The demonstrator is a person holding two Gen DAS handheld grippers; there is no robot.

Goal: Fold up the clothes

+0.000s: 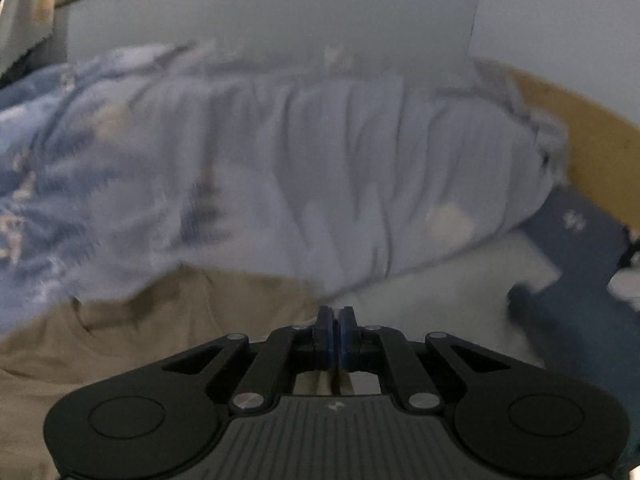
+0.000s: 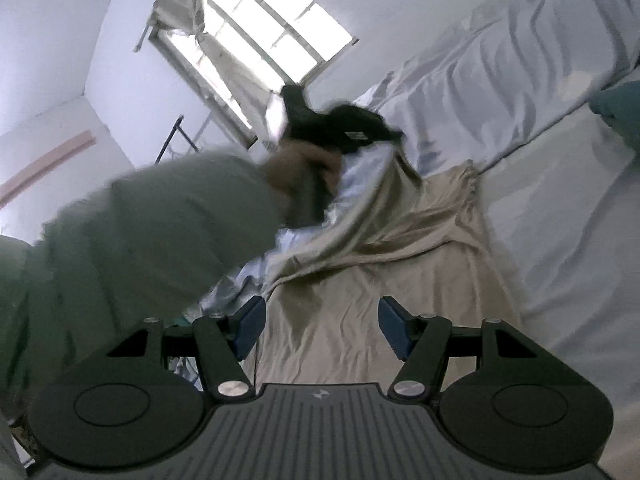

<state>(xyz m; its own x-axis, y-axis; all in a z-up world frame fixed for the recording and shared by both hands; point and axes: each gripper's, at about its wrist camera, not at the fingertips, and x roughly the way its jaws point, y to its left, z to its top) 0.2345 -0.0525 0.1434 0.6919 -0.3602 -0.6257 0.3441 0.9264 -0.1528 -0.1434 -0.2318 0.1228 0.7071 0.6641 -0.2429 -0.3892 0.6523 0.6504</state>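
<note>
Left wrist view is showing the left gripper (image 1: 336, 322) with its 2 blue pads pressed together at the tips; whether any fabric is caught between them cannot be told from this blurred picture. Beyond the tips, a beige garment (image 1: 168, 320) is lying on a white sheet (image 1: 440, 280), with a rumpled pale blue quilt (image 1: 320, 160) bunched behind it and a dark blue cloth (image 1: 580, 264) sitting at the right. Right wrist view is showing the right gripper (image 2: 322, 326) with its pads spread wide and nothing between them, hanging above the beige garment (image 2: 360, 280), which is lying flat near the gripper and rising in a draped fold toward the left gripper (image 2: 340, 128). That left gripper is being held by a hand (image 2: 304, 176) in a grey-green sleeve (image 2: 140, 248). A window (image 2: 264, 24) is lighting the wall behind the bed.
</note>
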